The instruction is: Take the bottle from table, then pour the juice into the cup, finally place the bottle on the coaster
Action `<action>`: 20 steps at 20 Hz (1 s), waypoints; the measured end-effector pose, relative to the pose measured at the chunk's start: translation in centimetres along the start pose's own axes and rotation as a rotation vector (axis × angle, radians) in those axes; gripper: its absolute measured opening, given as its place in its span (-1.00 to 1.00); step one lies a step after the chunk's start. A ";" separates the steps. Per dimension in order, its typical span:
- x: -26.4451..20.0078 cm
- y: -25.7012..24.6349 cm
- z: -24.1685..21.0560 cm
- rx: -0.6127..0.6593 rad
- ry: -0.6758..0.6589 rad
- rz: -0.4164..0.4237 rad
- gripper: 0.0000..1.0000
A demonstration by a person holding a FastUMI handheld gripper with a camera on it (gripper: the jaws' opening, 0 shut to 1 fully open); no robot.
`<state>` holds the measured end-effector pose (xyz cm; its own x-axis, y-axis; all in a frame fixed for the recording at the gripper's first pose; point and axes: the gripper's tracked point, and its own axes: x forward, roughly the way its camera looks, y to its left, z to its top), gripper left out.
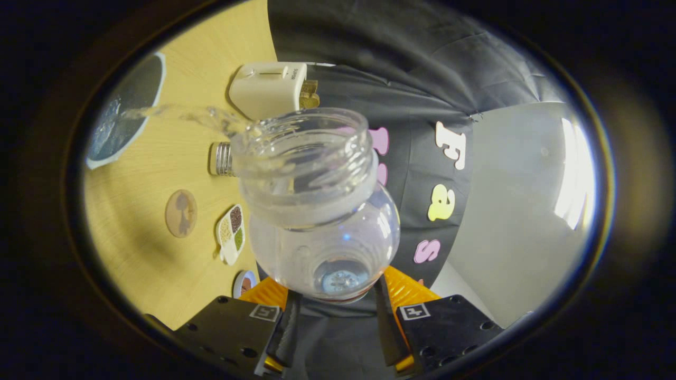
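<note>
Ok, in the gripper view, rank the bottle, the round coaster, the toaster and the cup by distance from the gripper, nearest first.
1. Bottle: clamped between the fingers of the gripper, tipped and pouring.
2. Coaster: on the table past the sectioned dish.
3. Toaster and cup: both farther out on the table, too close to rank; the stream lands in the cup.

the bottle [317,211] is clear glass-like plastic, its liquid a colourless stream. the counter [158,158] is pale yellow wood grain. a cream-white toaster [269,89] holds brown bread. a round tan coaster [181,213] bears a darker figure. a white divided dish [231,234] shows dark red, green and beige fillings. a dark round cup [124,111] has a pale blue rim.
</note>
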<state>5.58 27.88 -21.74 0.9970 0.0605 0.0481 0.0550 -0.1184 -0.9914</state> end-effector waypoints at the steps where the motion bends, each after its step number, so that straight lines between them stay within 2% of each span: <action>1: 0.1 0.0 0.0 -0.001 -0.002 -0.002 0.33; 20: 1.1 -2.4 0.6 -0.038 -0.064 -0.068 0.33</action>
<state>6.50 28.82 -19.38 0.9855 0.1324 0.1059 0.1254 -0.1494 -0.9808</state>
